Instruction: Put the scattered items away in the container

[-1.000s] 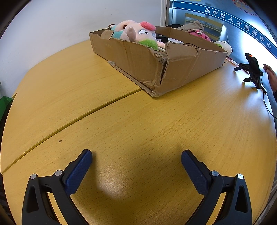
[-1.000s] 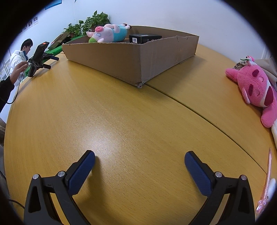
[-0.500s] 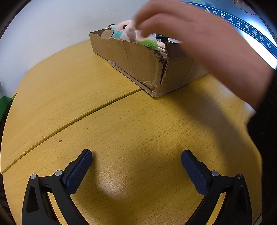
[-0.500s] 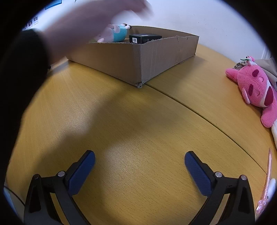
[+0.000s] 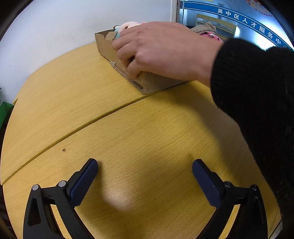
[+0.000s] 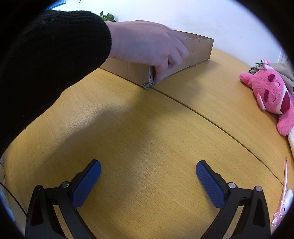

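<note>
Resting low over a yellow wood-grain bench (image 5: 147, 147), left claw (image 5: 145, 176) spread wide, blue pads apart and gripping nothing. Right claw (image 6: 148, 176) likewise gaping over the bench (image 6: 147, 137), nothing between its blue pads.

Sitting toward the far side of the bench, a shallow cardboard box (image 5: 102, 41), its near corner lying right at the curved seam between the two bench halves. Reaching in from the right of the left wrist view, a bare hand (image 5: 161, 49) in a black knit sleeve (image 5: 257, 92), fingers curling over the box's near corner and touching the cardboard. Showing in the right wrist view too, the same hand (image 6: 147, 46) coming from the left, fingertips pressing at the torn corner of the box (image 6: 198, 47).

Peeking over the box rim behind the hand, a pale plush toy (image 5: 128, 24), mostly hidden. Lying outside the box at the right edge of the right wrist view, a pink plush toy (image 6: 272, 93), face up on the bench, well apart from the box. Lying near the bench's right edge, closer to the right claw, a thin pink pen (image 6: 283, 193).

Standing behind the box, a white wall; a green plant (image 6: 107, 17) just visible above the sleeve.
</note>
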Demonstrator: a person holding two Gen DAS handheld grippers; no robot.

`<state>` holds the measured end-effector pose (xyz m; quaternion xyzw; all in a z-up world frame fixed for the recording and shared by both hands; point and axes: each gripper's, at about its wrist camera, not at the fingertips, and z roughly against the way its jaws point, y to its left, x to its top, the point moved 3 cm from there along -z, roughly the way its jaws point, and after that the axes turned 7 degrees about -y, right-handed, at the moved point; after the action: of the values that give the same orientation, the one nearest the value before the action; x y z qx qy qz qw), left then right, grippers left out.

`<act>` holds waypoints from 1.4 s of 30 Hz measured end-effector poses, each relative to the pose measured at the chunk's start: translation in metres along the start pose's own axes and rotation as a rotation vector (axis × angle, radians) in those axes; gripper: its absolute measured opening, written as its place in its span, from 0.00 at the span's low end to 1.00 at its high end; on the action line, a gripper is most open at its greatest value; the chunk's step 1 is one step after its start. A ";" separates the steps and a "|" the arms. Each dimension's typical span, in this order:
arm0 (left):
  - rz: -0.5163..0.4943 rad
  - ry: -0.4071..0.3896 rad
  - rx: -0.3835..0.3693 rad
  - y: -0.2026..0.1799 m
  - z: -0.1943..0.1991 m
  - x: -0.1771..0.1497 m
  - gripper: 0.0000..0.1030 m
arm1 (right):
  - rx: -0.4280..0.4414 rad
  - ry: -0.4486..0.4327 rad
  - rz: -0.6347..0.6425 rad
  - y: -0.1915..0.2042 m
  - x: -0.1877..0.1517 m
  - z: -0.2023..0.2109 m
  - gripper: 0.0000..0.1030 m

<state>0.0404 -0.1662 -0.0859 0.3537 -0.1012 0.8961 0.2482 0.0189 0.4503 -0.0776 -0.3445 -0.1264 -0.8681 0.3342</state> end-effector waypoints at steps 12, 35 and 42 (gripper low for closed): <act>0.001 0.000 0.005 0.000 0.002 0.000 1.00 | -0.001 0.000 0.000 0.001 0.000 0.001 1.00; 0.004 0.000 0.010 0.008 0.022 0.001 1.00 | 0.000 -0.002 0.000 0.001 0.000 0.001 1.00; 0.005 -0.001 0.011 0.014 0.030 0.002 1.00 | 0.000 -0.002 -0.001 0.000 0.000 0.001 1.00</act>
<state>0.0496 -0.1880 -0.0623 0.3551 -0.0970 0.8972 0.2441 0.0196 0.4507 -0.0772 -0.3452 -0.1269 -0.8679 0.3339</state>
